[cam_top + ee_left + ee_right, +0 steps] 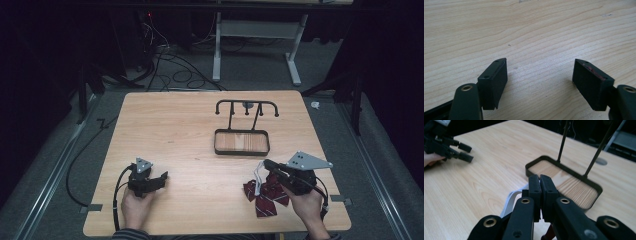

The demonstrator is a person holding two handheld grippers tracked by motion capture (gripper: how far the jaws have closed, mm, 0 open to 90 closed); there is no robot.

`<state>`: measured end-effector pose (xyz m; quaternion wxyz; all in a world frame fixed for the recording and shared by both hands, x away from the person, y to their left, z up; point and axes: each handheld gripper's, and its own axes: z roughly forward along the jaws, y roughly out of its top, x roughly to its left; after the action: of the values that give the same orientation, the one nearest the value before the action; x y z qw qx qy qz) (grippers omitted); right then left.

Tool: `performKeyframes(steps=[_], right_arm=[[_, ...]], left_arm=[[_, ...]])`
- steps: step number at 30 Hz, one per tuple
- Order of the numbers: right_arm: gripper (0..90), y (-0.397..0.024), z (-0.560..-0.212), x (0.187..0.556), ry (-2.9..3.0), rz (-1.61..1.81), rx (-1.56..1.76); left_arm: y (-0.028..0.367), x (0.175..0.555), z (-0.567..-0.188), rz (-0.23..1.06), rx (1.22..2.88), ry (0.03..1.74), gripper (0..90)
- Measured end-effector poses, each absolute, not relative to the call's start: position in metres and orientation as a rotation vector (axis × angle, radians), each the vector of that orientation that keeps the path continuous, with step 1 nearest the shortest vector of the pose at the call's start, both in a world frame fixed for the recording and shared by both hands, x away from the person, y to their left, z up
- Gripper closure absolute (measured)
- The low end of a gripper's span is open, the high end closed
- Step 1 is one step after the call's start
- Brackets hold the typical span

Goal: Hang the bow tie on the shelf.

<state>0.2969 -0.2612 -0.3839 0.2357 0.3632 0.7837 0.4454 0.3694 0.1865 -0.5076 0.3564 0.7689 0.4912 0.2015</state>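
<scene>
— Maroon cloth with pale stripes, a bow tie [265,195] by the look of it, lies near the right edge of the wooden table [190,130]. Why is it bunched there?

— Its white strap [258,177] is pinched in the right gripper [266,163], whose jaws are pressed together on that band. In the right gripper view the strap [510,201] loops out to the left from under the closed jaws, so the cloth hangs and drags from it, part of it resting on the wood.

— And the rack?

— A black wire stand [246,107] with hooked ends rises from a shallow black tray [242,150], farther in, just beyond the tie. My guess is the strap is held, not the cloth, so that the loop can go over one of those hooks.

— What about the other hand?

— The left gripper [161,180] rests near the left front of the table, well apart from the tie. In its own view the jaws stand wide apart with bare wood between them, gripping nothing. I would judge it is waiting to steady the strap or the stand.

— Any writing?

— None I can read: no brand or label on the tie, tray or grippers. One left pad [594,71] carries a reddish smear along its top edge, no lettering.
</scene>
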Motion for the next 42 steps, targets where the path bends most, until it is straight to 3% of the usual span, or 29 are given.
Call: performKeyframes(steps=[13,42], right_arm=[[90.0,-0.254,-0.343,0.309,2.106,1.217,0.893],[90.0,-0.250,-0.307,0.339,2.059,1.282,0.879]], left_arm=[[0.187,0.370,-0.508,0.517,1.983,1.269,28.7],[0.187,0.370,-0.508,0.516,1.982,1.269,28.7]])
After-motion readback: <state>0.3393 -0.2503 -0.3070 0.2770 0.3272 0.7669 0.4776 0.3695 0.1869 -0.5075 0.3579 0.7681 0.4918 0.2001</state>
